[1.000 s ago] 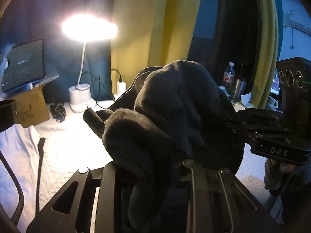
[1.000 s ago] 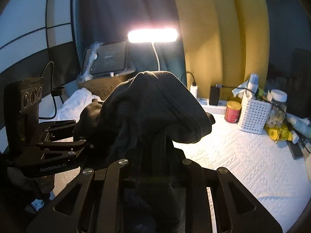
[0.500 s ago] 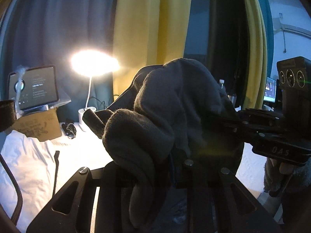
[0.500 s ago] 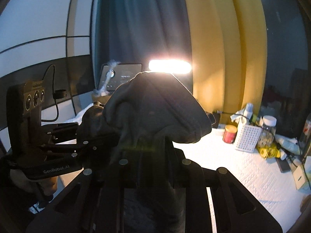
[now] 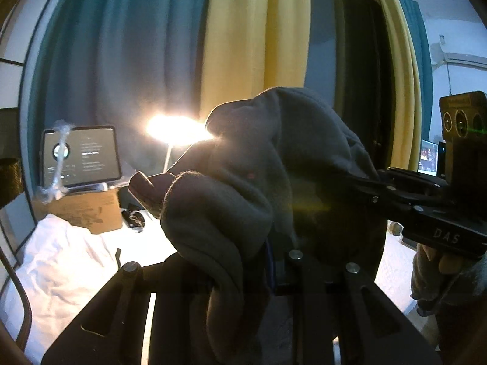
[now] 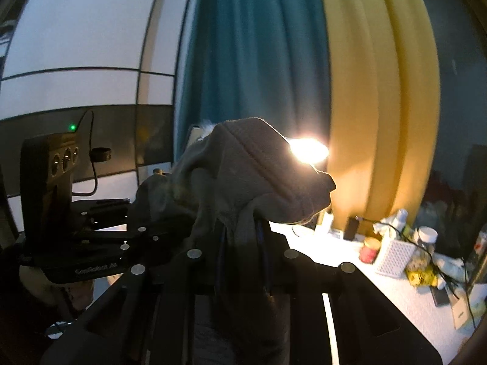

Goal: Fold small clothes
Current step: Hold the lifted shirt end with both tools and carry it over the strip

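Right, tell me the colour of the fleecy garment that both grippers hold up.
Dark grey fleece garment, clearest in the left wrist view.

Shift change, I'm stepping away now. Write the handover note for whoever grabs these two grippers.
Left gripper: shut on the grey garment, bunched over its fingers.
Right gripper: shut on the same garment, at another spot; it is draped over the jaws.
Garment: held up between both grippers, above the white table cover, crumpled, no flat fold visible.
Done: picked up with both grippers.
Left: spread it, lay it flat on the cover, fold. Mind the lit desk lamp and the clutter around the white basket.
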